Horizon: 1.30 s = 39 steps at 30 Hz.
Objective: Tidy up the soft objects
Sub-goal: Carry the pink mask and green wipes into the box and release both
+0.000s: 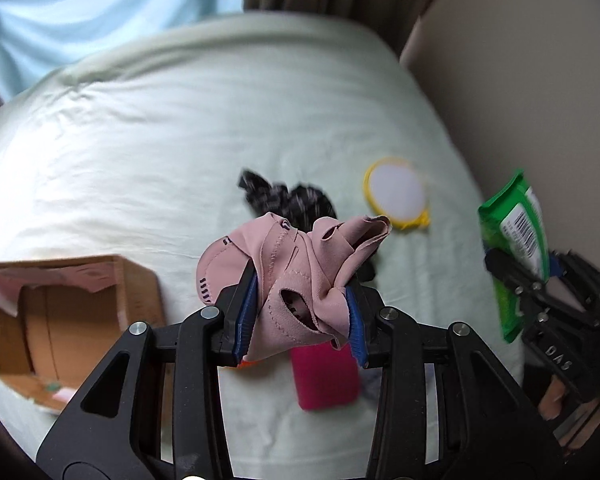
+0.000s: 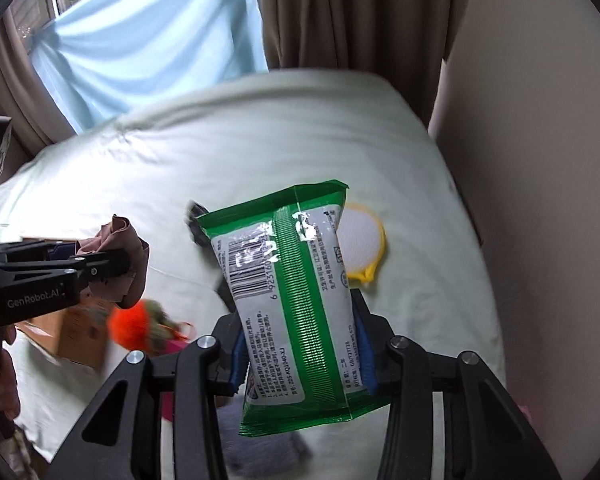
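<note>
My left gripper (image 1: 300, 312) is shut on a crumpled dusty-pink garment (image 1: 300, 272) and holds it above the pale green bed (image 1: 180, 152). It also shows in the right wrist view (image 2: 112, 264) with the pink cloth (image 2: 128, 248). My right gripper (image 2: 300, 344) is shut on a green and white wipes packet (image 2: 296, 304), held upright above the bed. The packet also shows at the right of the left wrist view (image 1: 516, 240). A black patterned cloth (image 1: 284, 196) lies on the bed beyond the pink garment.
An open cardboard box (image 1: 60, 320) sits on the bed at the left. A yellow-rimmed round white item (image 1: 398, 194) lies at the right. A magenta object (image 1: 324, 376) lies under my left gripper. An orange fluffy toy (image 2: 136, 328) lies by the box. A beige wall (image 1: 540, 60) stands to the right.
</note>
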Each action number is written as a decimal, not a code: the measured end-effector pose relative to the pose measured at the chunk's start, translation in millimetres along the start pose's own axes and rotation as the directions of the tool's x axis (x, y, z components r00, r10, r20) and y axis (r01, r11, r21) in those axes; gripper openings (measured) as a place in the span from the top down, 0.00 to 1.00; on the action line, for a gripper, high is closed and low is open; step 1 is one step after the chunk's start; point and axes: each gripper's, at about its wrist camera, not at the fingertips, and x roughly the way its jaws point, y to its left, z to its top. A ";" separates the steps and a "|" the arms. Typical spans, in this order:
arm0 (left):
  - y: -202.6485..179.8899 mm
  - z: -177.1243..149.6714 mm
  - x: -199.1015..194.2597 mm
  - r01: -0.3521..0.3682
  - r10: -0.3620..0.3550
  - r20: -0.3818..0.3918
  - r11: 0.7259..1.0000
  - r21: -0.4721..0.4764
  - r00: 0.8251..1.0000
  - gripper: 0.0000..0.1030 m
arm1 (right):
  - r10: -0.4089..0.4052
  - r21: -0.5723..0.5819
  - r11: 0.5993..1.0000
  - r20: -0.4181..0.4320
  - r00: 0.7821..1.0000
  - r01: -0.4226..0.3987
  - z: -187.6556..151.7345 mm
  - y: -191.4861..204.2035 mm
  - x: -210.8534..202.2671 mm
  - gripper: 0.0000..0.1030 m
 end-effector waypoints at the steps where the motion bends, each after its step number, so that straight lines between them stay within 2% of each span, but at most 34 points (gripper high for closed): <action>1: 5.1 2.1 -17.4 0.009 -0.009 0.019 1.000 -0.018 1.000 0.66 | 0.005 -0.002 1.000 0.007 1.000 -0.005 5.7 4.4 -10.1 0.61; 5: 32.9 0.8 -80.2 0.031 -0.025 0.078 0.996 -0.085 0.997 0.66 | 0.028 -0.030 0.999 0.050 0.998 -0.026 29.4 37.1 -55.0 0.61; 12: 106.1 -17.4 -167.1 0.009 0.014 0.142 0.986 -0.164 0.990 0.66 | 0.081 -0.048 0.996 0.078 0.994 -0.078 48.3 108.4 -111.4 0.61; 16: 170.1 -28.0 -183.6 -0.026 0.052 0.125 0.978 -0.206 0.991 0.66 | 0.128 -0.032 0.991 0.055 0.990 -0.126 48.4 166.9 -121.2 0.61; 19: 217.0 -36.2 -196.2 -0.064 0.088 0.105 0.974 -0.217 0.991 0.66 | 0.151 -0.028 0.988 0.033 0.988 -0.150 51.7 215.2 -112.5 0.61; 24: 291.1 -53.5 -187.3 -0.113 0.128 0.061 0.972 -0.206 0.990 0.66 | 0.181 0.022 0.983 -0.023 0.983 -0.181 49.0 282.6 -83.6 0.61; 29: 342.3 -60.5 -150.4 -0.147 0.148 -0.008 0.973 -0.177 0.989 0.66 | 0.178 0.078 0.982 -0.099 0.979 -0.171 36.7 325.3 -46.0 0.61; 36: 362.9 -65.0 -89.1 -0.160 0.147 -0.129 0.982 -0.096 0.981 0.66 | 0.186 0.231 0.965 -0.262 0.947 -0.126 19.1 351.1 32.9 0.61; 39: 361.5 -64.9 -62.0 -0.161 0.146 -0.176 0.984 -0.072 0.973 0.66 | 0.186 0.285 0.955 -0.341 0.921 -0.088 12.8 351.8 64.4 0.61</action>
